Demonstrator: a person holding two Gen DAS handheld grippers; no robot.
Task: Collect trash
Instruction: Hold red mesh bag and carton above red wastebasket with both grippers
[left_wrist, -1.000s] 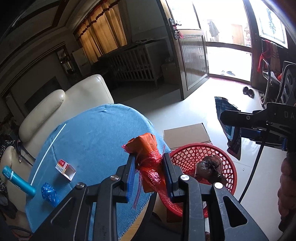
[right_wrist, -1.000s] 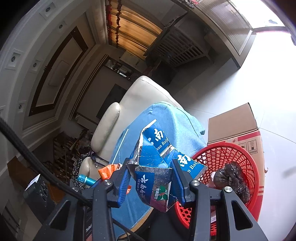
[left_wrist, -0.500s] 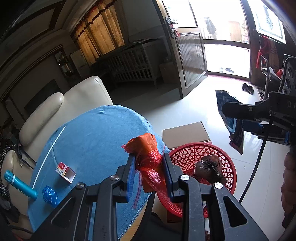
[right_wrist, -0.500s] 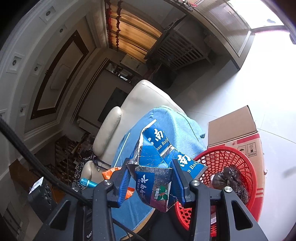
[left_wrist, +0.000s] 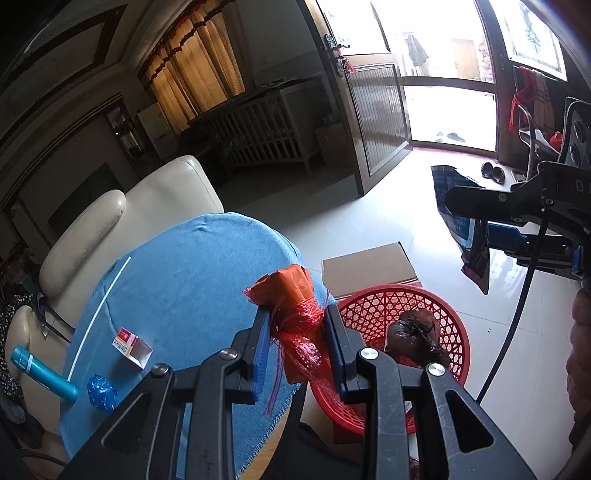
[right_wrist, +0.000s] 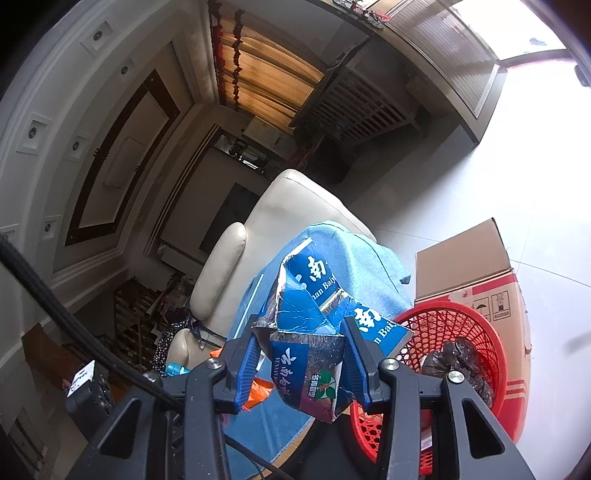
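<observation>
A: Red mesh and orange plastic, one wad (left_wrist: 295, 317), is pinched tight in the left claw (left_wrist: 297, 343), above the bench (left_wrist: 184, 280) edge; the red basket (left_wrist: 402, 306) sits just beyond on the floor.

B: And the right claw (right_wrist: 301, 354) is clamped on a crushed blue carton (right_wrist: 314, 332), beside the basket (right_wrist: 443, 325) rim.

A: Best carry each fully over the opening before releasing; the mesh could snag a pad, so open wide.

Blue carton (right_wrist: 314, 332): white Chinese characters, "n Bai" fragments. Cardboard box (right_wrist: 491, 302): handling pictograms.
</observation>
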